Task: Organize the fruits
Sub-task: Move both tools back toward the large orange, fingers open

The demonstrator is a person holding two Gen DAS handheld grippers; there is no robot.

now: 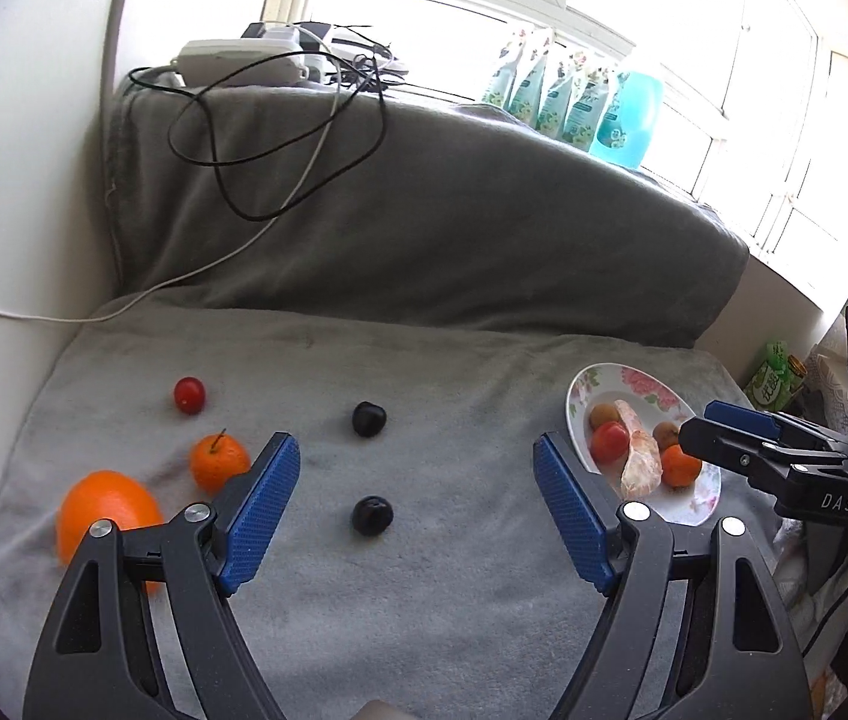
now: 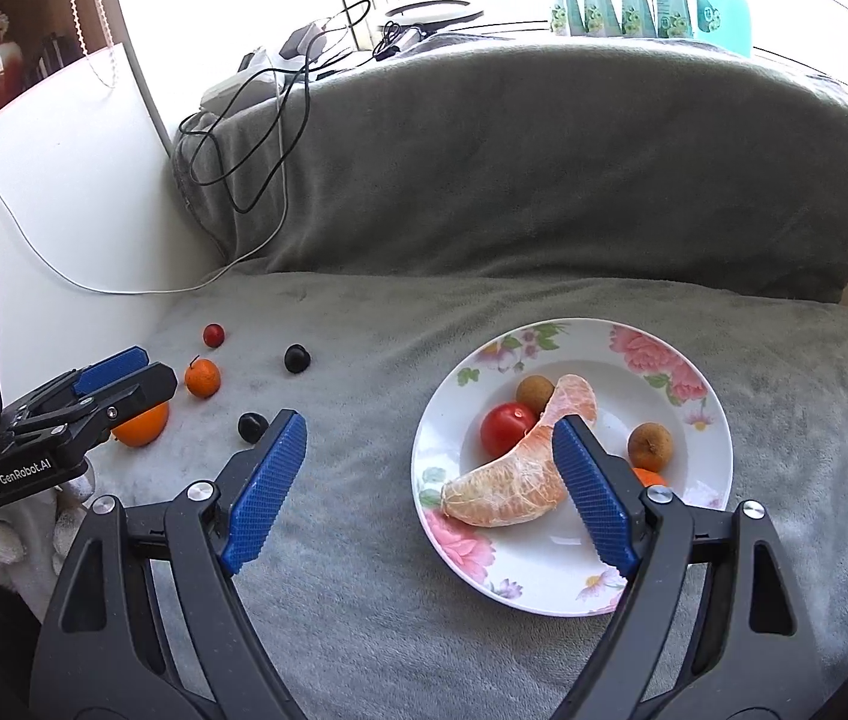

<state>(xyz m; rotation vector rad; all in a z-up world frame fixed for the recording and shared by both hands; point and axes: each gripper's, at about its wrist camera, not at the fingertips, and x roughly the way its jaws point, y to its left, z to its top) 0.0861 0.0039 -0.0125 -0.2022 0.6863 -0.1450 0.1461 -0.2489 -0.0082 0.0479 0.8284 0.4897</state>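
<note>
Dark plum [image 1: 372, 515] between left gripper [image 1: 415, 501] pads (untouched).

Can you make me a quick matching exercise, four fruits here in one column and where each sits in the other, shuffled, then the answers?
Column one:
1. pomelo segment
2. big orange
3. near plum
4. cherry tomato

Column two:
A. on the blanket, between the open left gripper fingers in its view
B. on the plate
C. far left of the blanket, beyond the mandarin
D. left edge of the blanket, beside the left gripper

Pairs: 1-B, 2-D, 3-A, 4-C
</note>
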